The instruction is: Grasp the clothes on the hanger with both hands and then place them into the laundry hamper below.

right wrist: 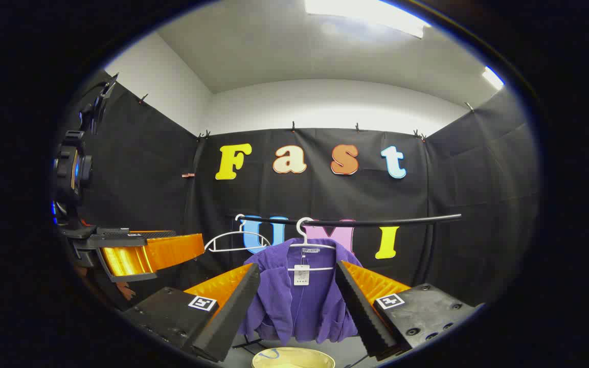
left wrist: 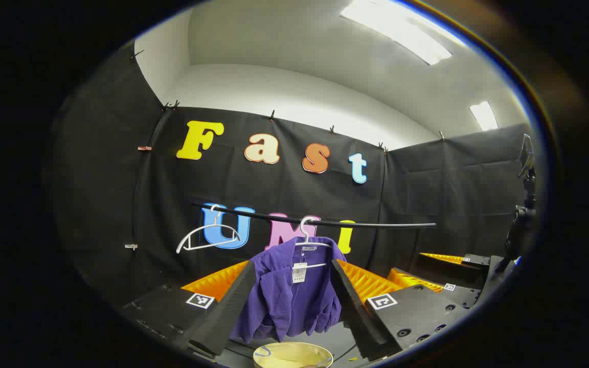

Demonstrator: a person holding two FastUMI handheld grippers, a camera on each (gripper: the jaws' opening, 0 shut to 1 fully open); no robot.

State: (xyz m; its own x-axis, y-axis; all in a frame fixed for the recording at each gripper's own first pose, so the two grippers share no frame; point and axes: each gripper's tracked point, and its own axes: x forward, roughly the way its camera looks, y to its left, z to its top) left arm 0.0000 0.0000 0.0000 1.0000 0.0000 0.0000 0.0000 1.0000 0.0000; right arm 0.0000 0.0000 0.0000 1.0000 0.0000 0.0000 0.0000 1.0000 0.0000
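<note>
Clothes here means one purple shirt (left wrist: 287, 291), seen hanging on a white hanger (left wrist: 309, 240) from a black rail (left wrist: 325, 223), straight ahead of both grippers and well apart from them. Nearest in the left gripper view, the left gripper (left wrist: 289, 306) is held with its two fingers spread wide and nothing between them; the shirt is framed in the gap but is not touched. Below the gap, at the bottom edge, the pale yellow rim of the laundry hamper (left wrist: 292, 352) is seen, directly under the shirt. To the right in the same view, part of the right gripper (left wrist: 430, 273) is seen lower down, near the edge. A white tag (left wrist: 299, 272) hangs at the shirt's collar. Further left on the rail, an empty white hanger (left wrist: 207, 237) is hung at a tilt. In the right gripper view, the right gripper (right wrist: 297, 301) is likewise held wide apart and empty, with the shirt (right wrist: 299, 299) framed between its fingers and the hamper rim (right wrist: 293, 358) below. The left gripper is seen at the left of that view, fingers parted. Behind the rail, black cloth (right wrist: 478, 179) lines the booth, with a white wall (right wrist: 325, 105) and ceiling lights (right wrist: 366, 13) above.
</note>
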